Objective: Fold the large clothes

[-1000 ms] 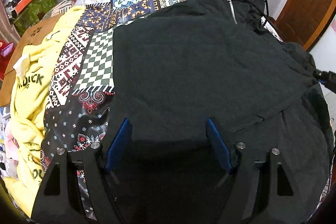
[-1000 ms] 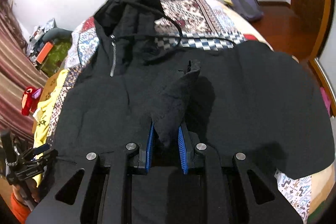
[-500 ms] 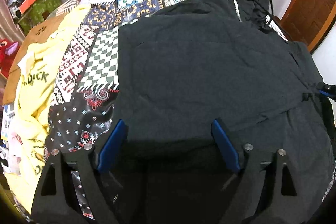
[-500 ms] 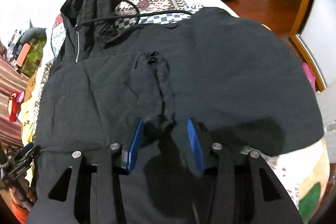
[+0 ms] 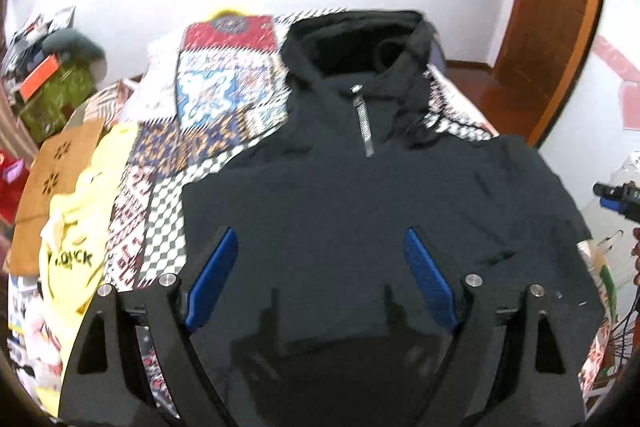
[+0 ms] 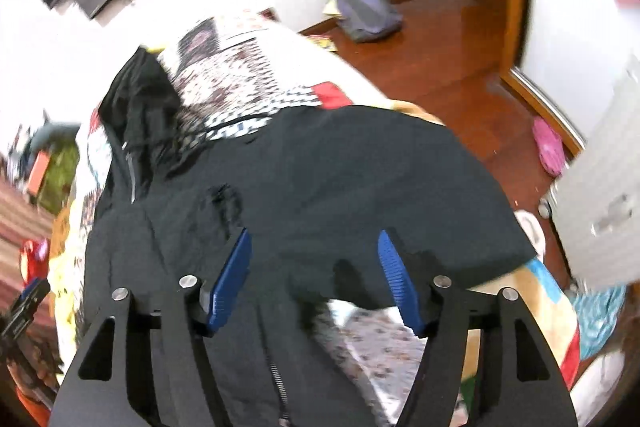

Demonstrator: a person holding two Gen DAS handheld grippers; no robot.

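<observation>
A large black hooded sweatshirt with a short silver neck zip [image 5: 360, 195] was seen spread flat, front up, on a bed covered by a multicoloured patchwork-print quilt [image 5: 208, 115], its hood [image 5: 360, 39] lying towards the white wall and one broad black sleeve [image 6: 380, 171] laid out towards the bed's edge by the wooden floor. A crumpled yellow printed garment [image 5: 76, 247] was seen beside it on the quilt. The left gripper [image 5: 318, 273] was held above the lower body of the sweatshirt with its blue-padded jaws wide apart and nothing between them. The right gripper [image 6: 314, 277] was likewise spread wide over the sleeve; a second before, a ridge of black fabric had been pinched between its jaws, and that fabric had since been released and left lying flat
</observation>
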